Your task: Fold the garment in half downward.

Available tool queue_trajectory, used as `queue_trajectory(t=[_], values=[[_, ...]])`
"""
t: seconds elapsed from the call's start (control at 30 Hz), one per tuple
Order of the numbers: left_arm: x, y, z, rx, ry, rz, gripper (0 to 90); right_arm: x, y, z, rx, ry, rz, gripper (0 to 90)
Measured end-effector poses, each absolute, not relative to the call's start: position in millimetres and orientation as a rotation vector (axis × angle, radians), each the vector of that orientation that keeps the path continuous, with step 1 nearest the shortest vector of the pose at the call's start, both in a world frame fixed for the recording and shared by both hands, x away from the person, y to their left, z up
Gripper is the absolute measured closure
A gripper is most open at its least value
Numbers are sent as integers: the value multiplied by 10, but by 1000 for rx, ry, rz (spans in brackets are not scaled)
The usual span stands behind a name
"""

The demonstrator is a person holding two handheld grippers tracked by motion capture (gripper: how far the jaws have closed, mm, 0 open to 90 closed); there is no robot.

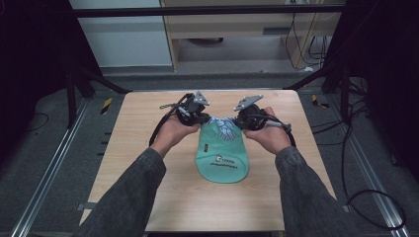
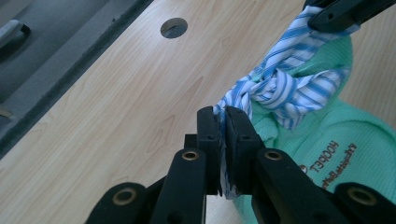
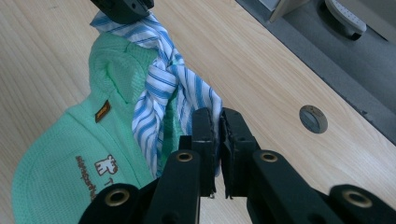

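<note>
High view: left gripper (image 1: 198, 117) is clamped on one end of the blue-striped cloth (image 1: 225, 127), at the far end of the green garment (image 1: 221, 157) lying mid-worktop (image 1: 143, 143). Striped cloth is knotted between the two grippers. Right gripper (image 1: 243, 120) is clamped on its other end.

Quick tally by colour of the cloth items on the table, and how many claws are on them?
Green bag: 1
Blue-striped tie: 1
Claws shut on the tie: 2, left claw and right claw
Total: 4
</note>
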State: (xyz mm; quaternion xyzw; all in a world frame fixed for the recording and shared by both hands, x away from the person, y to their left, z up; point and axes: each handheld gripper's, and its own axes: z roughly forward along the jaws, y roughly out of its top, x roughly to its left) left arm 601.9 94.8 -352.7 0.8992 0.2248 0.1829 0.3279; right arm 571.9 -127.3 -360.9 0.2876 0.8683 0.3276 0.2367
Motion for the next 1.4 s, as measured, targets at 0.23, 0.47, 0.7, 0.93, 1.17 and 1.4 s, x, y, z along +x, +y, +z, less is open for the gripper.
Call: queue_trajectory(t=[0.23, 0.47, 0.7, 0.93, 1.17, 1.4], values=[[6117, 908, -3482, 2341, 608, 494, 852, 5825, -1300, -3621, 818, 2358, 921, 846], [6175, 864, -3540, 2355, 619, 493, 852, 5933, -1335, -3686, 827, 2360, 914, 845], [6152, 829, -3599, 2357, 604, 499, 851, 5925, -1374, -3777, 815, 2378, 920, 845], [6225, 828, -3596, 2345, 613, 507, 851, 6003, -1377, -3765, 821, 2363, 912, 845], [6147, 865, -3694, 2347, 599, 508, 850, 5958, -1362, -3847, 772, 2381, 914, 845], [6057, 901, -3733, 2336, 593, 509, 850, 5852, -1339, -3866, 740, 2377, 921, 845]])
